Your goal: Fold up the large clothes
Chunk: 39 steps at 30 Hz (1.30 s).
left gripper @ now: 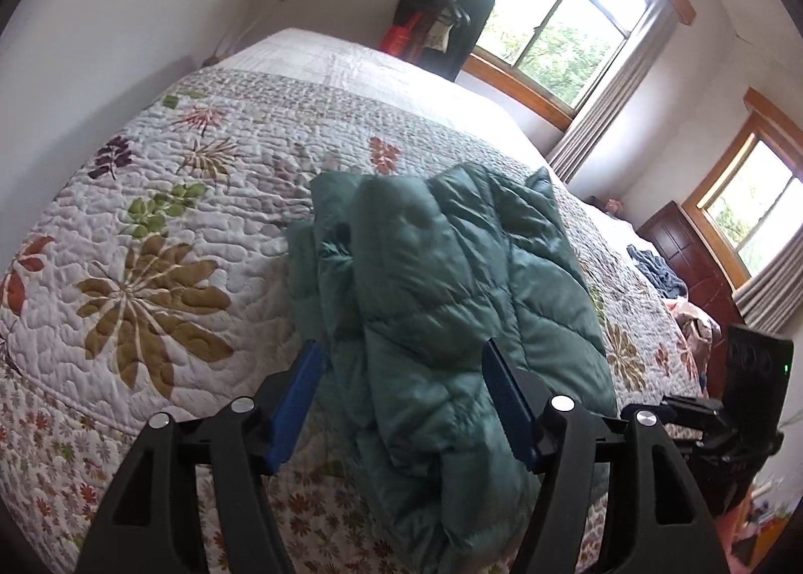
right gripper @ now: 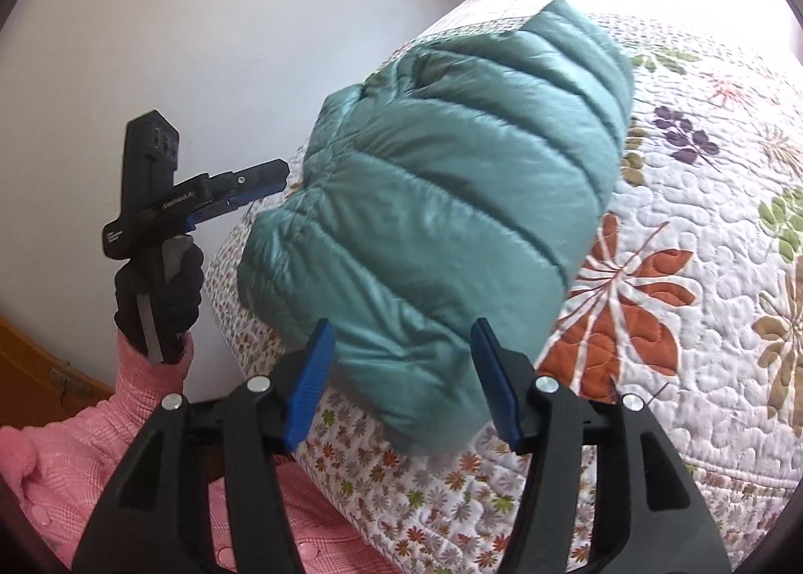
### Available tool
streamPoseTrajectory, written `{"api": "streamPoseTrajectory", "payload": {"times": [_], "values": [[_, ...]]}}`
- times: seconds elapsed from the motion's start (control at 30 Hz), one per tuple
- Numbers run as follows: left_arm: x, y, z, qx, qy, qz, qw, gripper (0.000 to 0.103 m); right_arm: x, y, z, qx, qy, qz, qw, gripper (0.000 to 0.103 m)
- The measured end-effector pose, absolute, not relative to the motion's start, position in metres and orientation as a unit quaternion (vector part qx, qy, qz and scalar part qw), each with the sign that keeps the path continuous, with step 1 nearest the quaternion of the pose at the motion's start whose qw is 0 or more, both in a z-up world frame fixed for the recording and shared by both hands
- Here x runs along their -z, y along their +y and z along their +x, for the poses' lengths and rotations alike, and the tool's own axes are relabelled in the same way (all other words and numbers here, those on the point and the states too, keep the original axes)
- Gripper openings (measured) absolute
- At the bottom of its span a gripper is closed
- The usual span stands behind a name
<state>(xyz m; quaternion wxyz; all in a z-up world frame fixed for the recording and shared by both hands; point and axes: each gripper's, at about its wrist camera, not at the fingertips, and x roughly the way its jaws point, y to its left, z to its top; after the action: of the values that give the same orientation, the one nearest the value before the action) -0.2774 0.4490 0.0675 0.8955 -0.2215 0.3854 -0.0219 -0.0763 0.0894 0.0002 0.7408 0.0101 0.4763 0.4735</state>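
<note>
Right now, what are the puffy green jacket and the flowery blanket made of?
The green jacket looks like thin nylon or polyester with a soft sheen: light glints on its stitched, padded ribs. The flowery blanket looks like matte quilted cotton, with stitching that puckers the white cloth around its printed flowers. Both are guesses by look.

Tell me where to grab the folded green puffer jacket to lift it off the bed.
Grip the jacket at its near end overhanging the quilt edge, coming from the bed's foot side. That end hangs free and rounded, so either open hand-held gripper, probably the right, could close across it.
</note>
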Motion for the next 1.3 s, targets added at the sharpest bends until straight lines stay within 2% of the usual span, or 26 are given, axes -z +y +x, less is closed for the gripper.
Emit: {"api": "streamPoseTrajectory", "payload": {"times": [0.17, 0.27, 0.33, 0.37, 0.47, 0.73, 0.83, 0.87, 0.9, 0.93, 0.97, 1.0, 1.07, 1.1, 1.3], "values": [[-0.058, 0.467, -0.249, 0.052, 0.393, -0.273, 0.877, 0.067, 0.006, 0.077, -0.063, -0.463, 0.486, 0.041, 0.74, 0.058], [-0.057, 0.476, -0.234, 0.042, 0.387, -0.279, 0.878, 0.064, 0.009, 0.077, -0.059, -0.463, 0.489, 0.046, 0.738, 0.058], [-0.057, 0.477, -0.229, 0.049, 0.382, -0.286, 0.878, 0.045, 0.009, 0.08, -0.059, -0.463, 0.488, 0.044, 0.739, 0.058], [-0.056, 0.476, -0.226, 0.059, 0.38, -0.292, 0.876, 0.026, 0.009, 0.082, -0.058, -0.463, 0.488, 0.043, 0.738, 0.058], [-0.057, 0.475, -0.231, 0.068, 0.362, -0.292, 0.882, 0.011, 0.01, 0.083, -0.056, -0.463, 0.489, 0.043, 0.738, 0.058], [-0.022, 0.49, -0.241, 0.041, 0.395, -0.308, 0.865, 0.01, 0.016, 0.086, -0.05, -0.469, 0.493, 0.048, 0.731, 0.059], [-0.026, 0.49, -0.242, 0.051, 0.397, -0.311, 0.862, 0.015, 0.015, 0.087, -0.048, -0.465, 0.49, 0.044, 0.736, 0.059], [-0.027, 0.49, -0.242, 0.05, 0.399, -0.313, 0.861, 0.024, 0.015, 0.087, -0.047, -0.465, 0.491, 0.046, 0.735, 0.06], [-0.028, 0.491, -0.242, 0.051, 0.402, -0.315, 0.858, 0.038, 0.014, 0.085, -0.045, -0.464, 0.491, 0.05, 0.735, 0.06], [-0.029, 0.492, -0.242, 0.056, 0.402, -0.319, 0.857, 0.044, 0.013, 0.084, -0.044, -0.464, 0.491, 0.053, 0.736, 0.064], [-0.028, 0.493, -0.243, 0.058, 0.401, -0.323, 0.855, 0.057, 0.013, 0.082, -0.041, -0.461, 0.49, 0.06, 0.738, 0.069], [-0.026, 0.495, -0.24, 0.065, 0.401, -0.329, 0.853, 0.065, 0.012, 0.08, -0.038, -0.459, 0.49, 0.066, 0.738, 0.071], [-0.024, 0.497, -0.238, 0.079, 0.401, -0.337, 0.848, 0.071, 0.014, 0.076, -0.03, -0.455, 0.494, 0.081, 0.736, 0.072], [-0.022, 0.497, -0.237, 0.085, 0.402, -0.339, 0.846, 0.078, 0.015, 0.075, -0.026, -0.456, 0.498, 0.088, 0.733, 0.073], [-0.008, 0.49, -0.223, 0.127, 0.423, -0.344, 0.828, 0.087, 0.037, 0.073, 0.002, -0.456, 0.531, 0.136, 0.701, 0.08]]}}
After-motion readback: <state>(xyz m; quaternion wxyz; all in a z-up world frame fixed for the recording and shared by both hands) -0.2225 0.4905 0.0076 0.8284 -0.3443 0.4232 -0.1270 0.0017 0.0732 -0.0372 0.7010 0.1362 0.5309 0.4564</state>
